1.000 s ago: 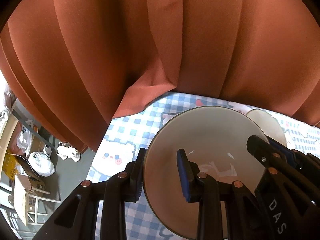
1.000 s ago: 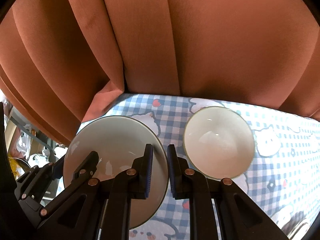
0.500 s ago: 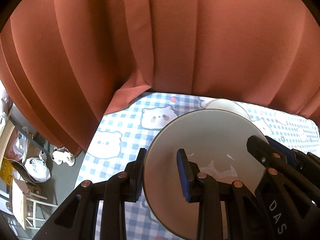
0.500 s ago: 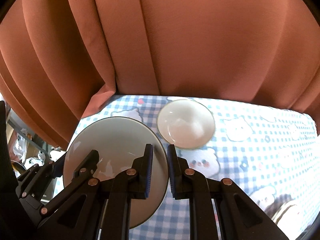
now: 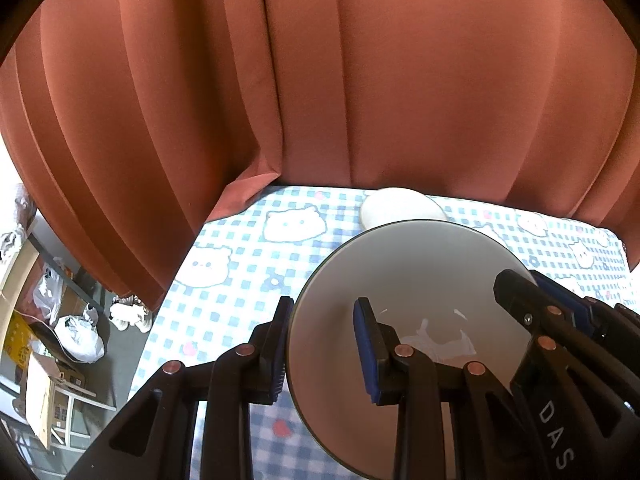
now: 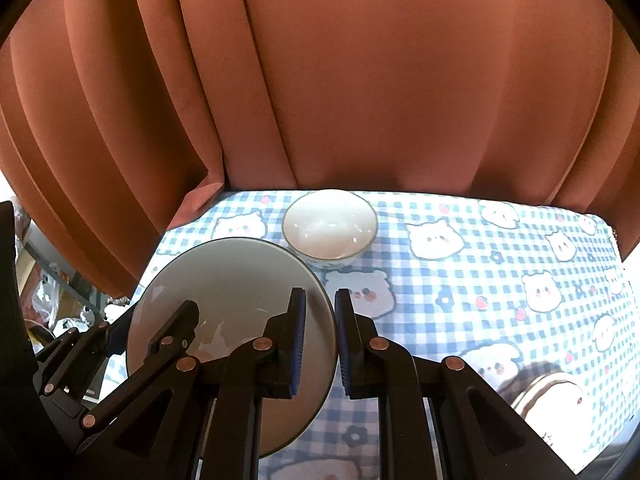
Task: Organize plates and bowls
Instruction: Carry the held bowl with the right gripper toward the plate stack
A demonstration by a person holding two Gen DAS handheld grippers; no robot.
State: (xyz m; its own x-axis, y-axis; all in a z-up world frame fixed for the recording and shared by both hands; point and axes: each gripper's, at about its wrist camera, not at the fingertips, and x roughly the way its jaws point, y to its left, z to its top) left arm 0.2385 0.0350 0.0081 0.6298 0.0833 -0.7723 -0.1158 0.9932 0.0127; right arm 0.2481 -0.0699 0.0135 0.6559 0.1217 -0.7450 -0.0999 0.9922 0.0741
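Note:
A large grey-white plate is held above the table by both grippers. My left gripper is shut on its left rim. My right gripper is shut on its right rim, and the plate fills the lower left of the right wrist view. A smaller white bowl stands on the checked tablecloth near the far edge, beyond the plate; it also shows in the left wrist view, partly hidden behind the plate.
The blue-and-white checked tablecloth with bear prints covers the table. A rust-orange curtain hangs right behind it. A striped dish sits at the near right. Floor clutter lies past the table's left edge.
Both grippers have drawn back and risen with the plate. The white bowl now looks smaller and farther away, and more of the tablecloth shows.

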